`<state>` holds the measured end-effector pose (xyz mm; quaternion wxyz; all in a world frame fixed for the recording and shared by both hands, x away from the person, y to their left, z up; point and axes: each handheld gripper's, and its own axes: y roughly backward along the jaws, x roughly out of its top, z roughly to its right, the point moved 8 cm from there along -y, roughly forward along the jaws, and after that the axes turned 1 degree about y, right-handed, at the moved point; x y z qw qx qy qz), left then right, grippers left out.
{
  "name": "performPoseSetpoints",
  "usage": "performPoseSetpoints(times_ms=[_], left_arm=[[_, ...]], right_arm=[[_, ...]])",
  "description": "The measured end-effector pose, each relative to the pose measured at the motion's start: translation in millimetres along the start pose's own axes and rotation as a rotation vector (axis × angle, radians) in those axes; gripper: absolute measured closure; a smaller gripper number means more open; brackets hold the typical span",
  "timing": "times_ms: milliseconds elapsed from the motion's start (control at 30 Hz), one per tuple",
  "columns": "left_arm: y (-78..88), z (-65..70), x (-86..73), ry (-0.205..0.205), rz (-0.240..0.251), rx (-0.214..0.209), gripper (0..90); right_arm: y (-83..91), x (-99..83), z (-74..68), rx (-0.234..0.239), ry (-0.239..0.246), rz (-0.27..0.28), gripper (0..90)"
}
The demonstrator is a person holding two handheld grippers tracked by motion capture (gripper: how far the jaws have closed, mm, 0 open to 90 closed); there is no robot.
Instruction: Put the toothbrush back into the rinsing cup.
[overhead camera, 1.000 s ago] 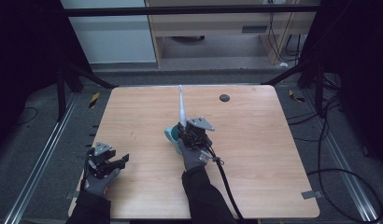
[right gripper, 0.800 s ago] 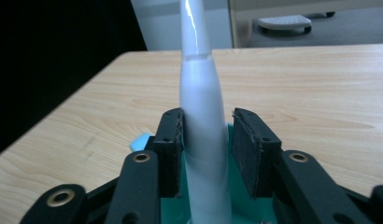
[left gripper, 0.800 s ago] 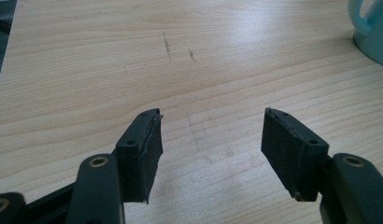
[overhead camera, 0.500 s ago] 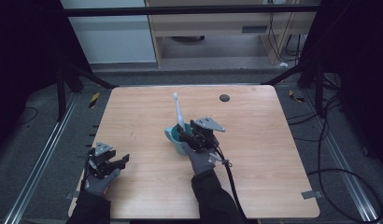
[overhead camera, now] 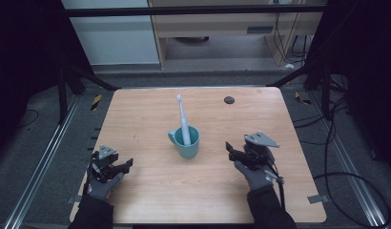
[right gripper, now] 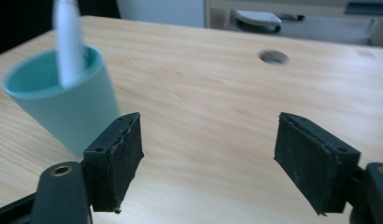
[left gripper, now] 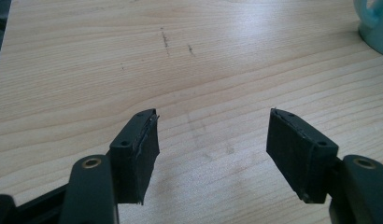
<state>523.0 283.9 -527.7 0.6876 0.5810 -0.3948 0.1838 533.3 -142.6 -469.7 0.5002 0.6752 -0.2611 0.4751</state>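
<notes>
Both gloved hands rested low over the table, the left gripper (overhead camera: 121, 167) and right gripper (overhead camera: 233, 151) with jaws spread wide, holding nothing.

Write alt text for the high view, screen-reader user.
A teal mug with a white toothbrush standing in it sits mid-table on a wooden table. A person's gloved hands hold two grippers near the front edge: the left gripper and the right gripper, both open and apart from the mug.

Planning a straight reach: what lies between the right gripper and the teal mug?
Nothing: in the high view, bare wooden tabletop separates the right gripper from the teal mug holding a white toothbrush.
</notes>
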Motion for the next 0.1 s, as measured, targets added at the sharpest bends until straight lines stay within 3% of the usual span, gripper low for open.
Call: performPoseSetpoints(times_ms=[100], left_arm=[[-0.8, -0.9, -0.7, 0.003, 0.0, 0.004, 32.5]], right_arm=[[10.9, -17.3, 23.8, -0.038, -0.016, -0.014, 21.9]])
